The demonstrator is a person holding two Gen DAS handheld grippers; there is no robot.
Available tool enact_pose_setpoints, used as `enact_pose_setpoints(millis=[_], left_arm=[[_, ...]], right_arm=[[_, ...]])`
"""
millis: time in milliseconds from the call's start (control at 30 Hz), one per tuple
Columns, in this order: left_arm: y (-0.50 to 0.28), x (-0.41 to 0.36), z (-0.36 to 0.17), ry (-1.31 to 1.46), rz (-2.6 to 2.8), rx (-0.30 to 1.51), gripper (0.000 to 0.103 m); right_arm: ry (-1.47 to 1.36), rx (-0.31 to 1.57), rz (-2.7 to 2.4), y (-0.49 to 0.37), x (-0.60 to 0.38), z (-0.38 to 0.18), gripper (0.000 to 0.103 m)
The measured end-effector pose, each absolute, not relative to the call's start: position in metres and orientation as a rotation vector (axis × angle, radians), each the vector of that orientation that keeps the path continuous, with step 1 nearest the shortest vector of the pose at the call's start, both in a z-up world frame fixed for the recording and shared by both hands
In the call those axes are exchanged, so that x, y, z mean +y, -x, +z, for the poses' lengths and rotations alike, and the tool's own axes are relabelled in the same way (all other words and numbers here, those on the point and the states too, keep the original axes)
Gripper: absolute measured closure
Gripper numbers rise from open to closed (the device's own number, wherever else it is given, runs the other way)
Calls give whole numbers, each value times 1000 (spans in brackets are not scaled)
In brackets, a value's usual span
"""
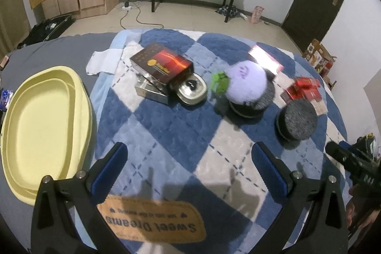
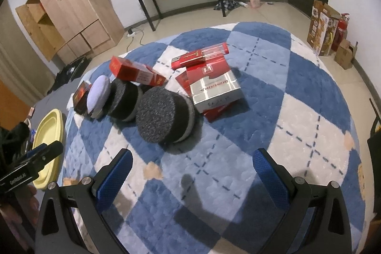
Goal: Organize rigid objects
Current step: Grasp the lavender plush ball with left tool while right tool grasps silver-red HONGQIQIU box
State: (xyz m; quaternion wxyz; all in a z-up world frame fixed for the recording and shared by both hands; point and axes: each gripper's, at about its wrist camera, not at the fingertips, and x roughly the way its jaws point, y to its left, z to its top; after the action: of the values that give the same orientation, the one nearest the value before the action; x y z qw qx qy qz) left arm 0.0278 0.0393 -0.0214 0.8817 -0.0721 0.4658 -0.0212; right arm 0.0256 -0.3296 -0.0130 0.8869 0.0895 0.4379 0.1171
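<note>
Left claw [image 1: 189, 164] spread wide and holding nothing, poised over the blue-and-white checked blanket [image 1: 190, 125] on the bed. Right claw [image 2: 192, 169] likewise spread apart and empty, just short of the nearest dark round pad [image 2: 164, 114]. Ahead of the left claw: dark box with orange print [image 1: 162, 62], tilted across a silver box [image 1: 151, 92] and touching the rim of a round metal tin [image 1: 190, 91]. Right of the tin, a small green item [image 1: 220, 82], blurred, beside a fluffy lilac puff [image 1: 246, 81] sitting on a second dark round pad [image 1: 262, 99]. Behind the puff, a shiny red flat pack [image 1: 265, 58]. Further right, red cartons [image 1: 304, 89] heaped just behind the nearest pad. From the right wrist view: red-and-silver carton [image 2: 214, 87] lying atop other red packs, a long red box [image 2: 200, 56] propped above it, another red box [image 2: 135, 73] leaning over the second pad. Yellow oval tray [image 1: 45, 125] at the left, off the blanket, on the grey sheet [image 1: 66, 47].
</note>
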Motion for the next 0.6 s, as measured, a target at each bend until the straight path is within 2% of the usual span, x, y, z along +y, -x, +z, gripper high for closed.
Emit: enact_pose_setpoints(millis=[133, 367, 600], left_arm=[[-37, 47, -18, 154, -55, 945, 0], [-62, 7, -22, 84, -235, 964, 0], [-101, 4, -23, 189, -267, 964, 0]], right_arm=[[-162, 889, 245, -30, -324, -16, 0], [-309, 947, 175, -63, -362, -38, 0], [-282, 917, 189, -88, -359, -42, 0]])
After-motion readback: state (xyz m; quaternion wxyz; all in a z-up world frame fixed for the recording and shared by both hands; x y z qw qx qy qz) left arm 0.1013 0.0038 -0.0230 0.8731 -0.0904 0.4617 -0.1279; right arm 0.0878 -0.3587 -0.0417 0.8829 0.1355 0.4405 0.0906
